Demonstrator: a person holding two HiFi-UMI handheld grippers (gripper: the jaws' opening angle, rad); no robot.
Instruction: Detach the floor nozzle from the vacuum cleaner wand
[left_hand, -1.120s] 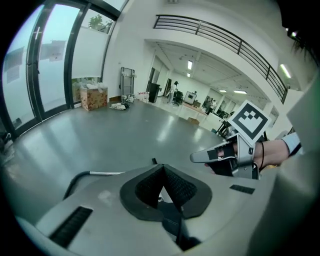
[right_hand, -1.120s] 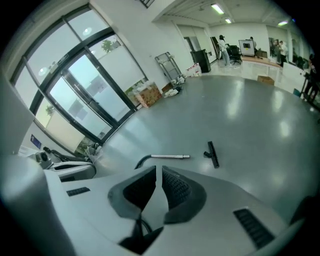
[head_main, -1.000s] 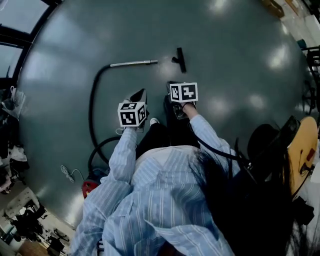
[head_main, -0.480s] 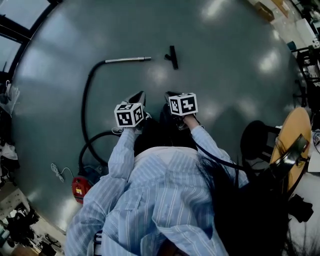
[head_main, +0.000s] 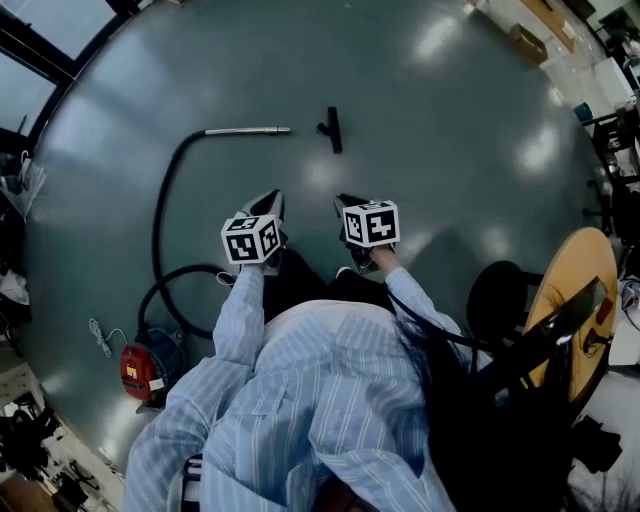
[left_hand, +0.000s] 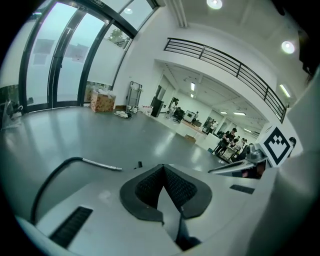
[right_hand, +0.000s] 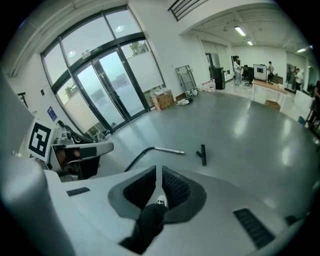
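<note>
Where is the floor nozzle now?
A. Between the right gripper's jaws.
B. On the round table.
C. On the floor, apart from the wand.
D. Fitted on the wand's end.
C: the floor nozzle lies with bare floor between it and the wand.

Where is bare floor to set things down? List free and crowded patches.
Free: the floor beyond the wand and nozzle, and right of the nozzle toward the round table. Crowded: the left, where the hose loops to the vacuum body.
</note>
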